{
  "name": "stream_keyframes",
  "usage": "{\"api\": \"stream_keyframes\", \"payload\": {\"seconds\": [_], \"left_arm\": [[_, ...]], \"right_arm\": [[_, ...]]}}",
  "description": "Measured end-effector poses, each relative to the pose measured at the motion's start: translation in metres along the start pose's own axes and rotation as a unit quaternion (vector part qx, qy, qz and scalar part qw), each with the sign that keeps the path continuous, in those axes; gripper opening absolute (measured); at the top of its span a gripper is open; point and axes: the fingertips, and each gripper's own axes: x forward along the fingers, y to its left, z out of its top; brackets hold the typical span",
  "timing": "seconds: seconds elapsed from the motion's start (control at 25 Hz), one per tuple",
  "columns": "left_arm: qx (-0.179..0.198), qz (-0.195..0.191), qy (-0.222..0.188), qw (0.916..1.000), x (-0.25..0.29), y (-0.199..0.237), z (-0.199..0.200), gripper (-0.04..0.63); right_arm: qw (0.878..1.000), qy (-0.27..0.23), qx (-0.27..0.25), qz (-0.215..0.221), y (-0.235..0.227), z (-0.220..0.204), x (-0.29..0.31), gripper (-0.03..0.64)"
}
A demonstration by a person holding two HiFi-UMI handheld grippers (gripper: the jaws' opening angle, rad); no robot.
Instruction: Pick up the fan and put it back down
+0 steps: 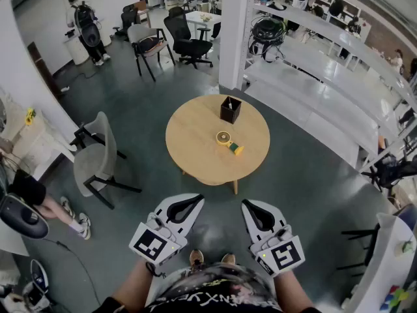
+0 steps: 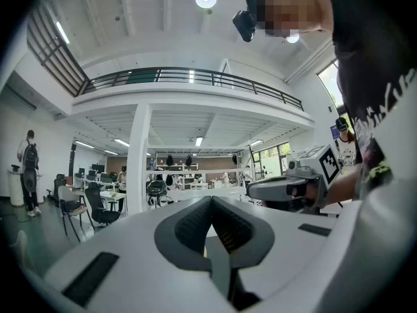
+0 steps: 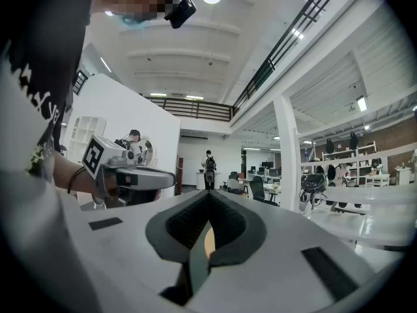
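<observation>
We see the fan (image 1: 229,143) lying on its side on the round table (image 1: 189,142), a little right of the table's middle and toward its near edge. Its yellow head points to the table's middle and its green end to the near right edge. A black box (image 1: 230,109) stands on the table behind the fan, closer to the far edge, and does not touch it.

Both grippers are held in front of the table's near edge, over the floor, and are well apart from the fan. The left gripper (image 1: 194,201) is before the near edge on the left side, and the right gripper (image 1: 251,207) is before it on the right side. The fan lies farther away than both, roughly between the lines in which they point. They point about level toward the table.

In the left gripper view the jaws meet at their tips, so this gripper is closed and nothing is between them. In the right gripper view the jaws are also pressed together and they hold nothing. Each of these views shows the other gripper beside it.

A grey chair (image 1: 96,156) stands left of the table, and a white pillar (image 1: 236,31) rises behind the table's far edge.
</observation>
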Motion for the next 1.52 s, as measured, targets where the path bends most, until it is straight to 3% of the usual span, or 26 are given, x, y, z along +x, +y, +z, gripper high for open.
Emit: {"api": "stream_keyframes", "payload": {"seconds": [1.52], "left_arm": [[-0.005, 0.015, 0.003, 0.9999, -0.007, 0.013, -0.008, 0.017]], "right_arm": [[1.000, 0.001, 0.010, 0.016, 0.007, -0.003, 0.014, 0.003]]}}
